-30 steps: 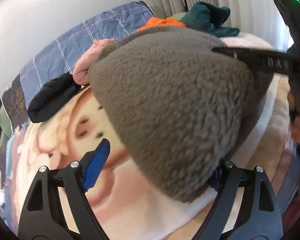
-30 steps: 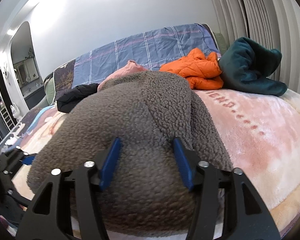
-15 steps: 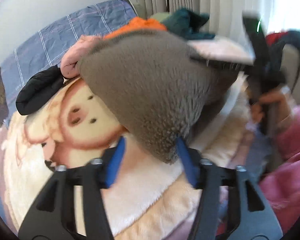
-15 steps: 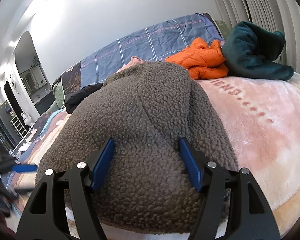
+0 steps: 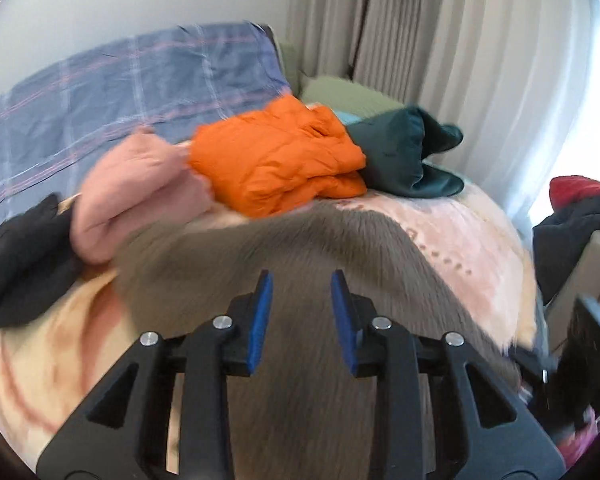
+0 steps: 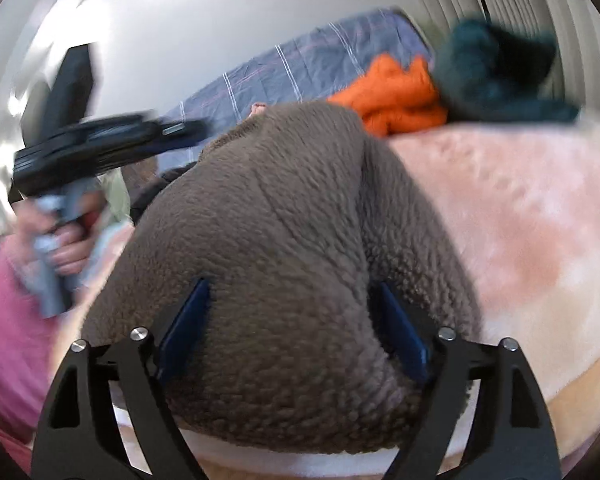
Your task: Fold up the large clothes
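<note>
A brown sherpa fleece [image 5: 320,248] lies bunched in a mound on the bed. My left gripper [image 5: 301,312] hovers over it with its jaws narrow and closing. The fleece shows only as a blur behind the gap. In the right wrist view the left gripper [image 6: 198,129] is up in the air beyond the mound, held by a hand [image 6: 68,248], and nothing hangs from it. My right gripper [image 6: 296,316] straddles the near end of the fleece [image 6: 284,208]. Its jaws are wide and opening, and the fleece bulges between the pads.
Behind the fleece sit an orange puffer jacket [image 5: 276,160], a teal garment [image 5: 404,156], a pink garment [image 5: 140,188] and a black one [image 5: 24,264]. A blue plaid cover [image 5: 120,92] leans on the wall. Pink plush bedding [image 5: 472,248] spreads right. Dark clothes [image 5: 572,220] are piled by the curtain.
The left gripper left the fleece's near corner, rose and swung across over the mound, and its jaws narrowed. The right gripper stayed put, rolled a little, and its jaws widened.
</note>
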`<action>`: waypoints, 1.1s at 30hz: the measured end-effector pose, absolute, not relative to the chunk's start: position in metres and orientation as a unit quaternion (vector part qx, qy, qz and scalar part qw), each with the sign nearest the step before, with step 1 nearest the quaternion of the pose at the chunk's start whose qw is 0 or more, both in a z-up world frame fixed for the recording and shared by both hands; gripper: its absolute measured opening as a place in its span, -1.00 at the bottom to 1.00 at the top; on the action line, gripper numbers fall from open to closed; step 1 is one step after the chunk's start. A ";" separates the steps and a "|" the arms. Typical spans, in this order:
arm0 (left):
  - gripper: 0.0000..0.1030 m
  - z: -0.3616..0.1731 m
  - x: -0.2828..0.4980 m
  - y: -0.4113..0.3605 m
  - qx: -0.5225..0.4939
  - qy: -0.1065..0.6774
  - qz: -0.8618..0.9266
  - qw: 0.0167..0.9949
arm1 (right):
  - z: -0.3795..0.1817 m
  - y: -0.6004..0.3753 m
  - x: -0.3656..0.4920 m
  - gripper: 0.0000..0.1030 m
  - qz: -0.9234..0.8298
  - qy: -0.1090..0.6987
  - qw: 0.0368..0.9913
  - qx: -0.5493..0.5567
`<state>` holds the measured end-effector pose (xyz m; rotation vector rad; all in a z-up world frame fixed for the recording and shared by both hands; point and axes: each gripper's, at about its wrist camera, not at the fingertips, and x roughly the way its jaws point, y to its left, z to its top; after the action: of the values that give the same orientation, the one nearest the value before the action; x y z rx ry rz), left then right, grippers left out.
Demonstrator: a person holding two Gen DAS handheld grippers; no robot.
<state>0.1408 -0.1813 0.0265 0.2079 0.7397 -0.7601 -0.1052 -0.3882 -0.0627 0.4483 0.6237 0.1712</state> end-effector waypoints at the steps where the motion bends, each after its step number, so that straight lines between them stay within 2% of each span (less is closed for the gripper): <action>1: -0.27 0.018 0.151 -0.206 0.127 0.357 -0.364 0.851 | -0.063 -0.390 -0.106 0.64 0.086 0.304 0.923 0.222; 2: -0.05 0.005 0.160 -0.229 0.164 0.361 -0.360 0.845 | -0.062 -0.390 -0.106 0.64 0.087 0.305 0.923 0.218; 3: -0.03 -0.025 0.171 -0.259 0.220 0.399 -0.345 0.821 | -0.061 -0.390 -0.107 0.64 0.082 0.307 0.924 0.214; 5: -0.03 -0.054 0.186 -0.280 0.247 0.439 -0.332 0.798 | -0.058 -0.392 -0.108 0.63 0.060 0.309 0.927 0.203; 9: -0.03 -0.051 0.184 -0.281 0.250 0.437 -0.328 0.800 | -0.029 -0.403 -0.123 0.59 0.030 0.286 0.937 0.201; 10: -0.03 -0.051 0.185 -0.278 0.242 0.436 -0.330 0.801 | -0.022 -0.403 -0.127 0.54 0.022 0.270 0.943 0.193; 12: -0.03 -0.050 0.187 -0.277 0.233 0.438 -0.333 0.802 | -0.001 -0.400 -0.137 0.26 0.035 0.225 0.957 0.180; 13: -0.03 -0.049 0.186 -0.277 0.233 0.438 -0.333 0.802 | 0.005 -0.395 -0.138 0.20 0.054 0.209 0.961 0.175; 14: -0.03 -0.049 0.187 -0.275 0.234 0.438 -0.332 0.802 | 0.006 -0.386 -0.134 0.11 0.074 0.209 0.961 0.163; 16: -0.03 -0.049 0.188 -0.275 0.236 0.438 -0.332 0.802 | -0.012 -0.370 -0.114 0.05 0.074 0.262 0.953 0.136; 17: -0.03 -0.049 0.190 -0.274 0.233 0.439 -0.332 0.802 | -0.034 -0.365 -0.100 0.08 0.062 0.294 0.945 0.129; 19: -0.03 -0.046 0.190 -0.273 0.222 0.438 -0.332 0.806 | -0.052 -0.368 -0.104 0.10 0.062 0.259 0.953 0.144; 26: -0.01 -0.033 0.185 -0.265 0.204 0.423 -0.334 0.817 | -0.043 -0.368 -0.102 0.10 0.063 0.286 0.946 0.143; 28: 0.08 -0.019 0.184 -0.253 0.180 0.420 -0.343 0.821 | -0.044 -0.371 -0.103 0.10 0.067 0.289 0.944 0.145; 29: 0.26 -0.009 0.183 -0.243 0.163 0.414 -0.352 0.823 | -0.044 -0.370 -0.104 0.10 0.065 0.289 0.945 0.140; 30: 0.35 0.001 0.182 -0.232 0.155 0.400 -0.358 0.830 | -0.044 -0.371 -0.100 0.11 0.063 0.290 0.945 0.138; 32: 0.34 0.021 0.186 -0.202 0.153 0.360 -0.337 0.857 | -0.044 -0.371 -0.100 0.11 0.065 0.291 0.944 0.139; 33: 0.10 0.024 0.191 -0.191 0.147 0.357 -0.324 0.863 | -0.044 -0.371 -0.099 0.11 0.065 0.291 0.944 0.140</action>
<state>0.1905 -0.1914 0.0241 0.3091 0.7492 -0.6791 -0.0994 -0.3710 -0.0441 0.2860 0.5925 0.1324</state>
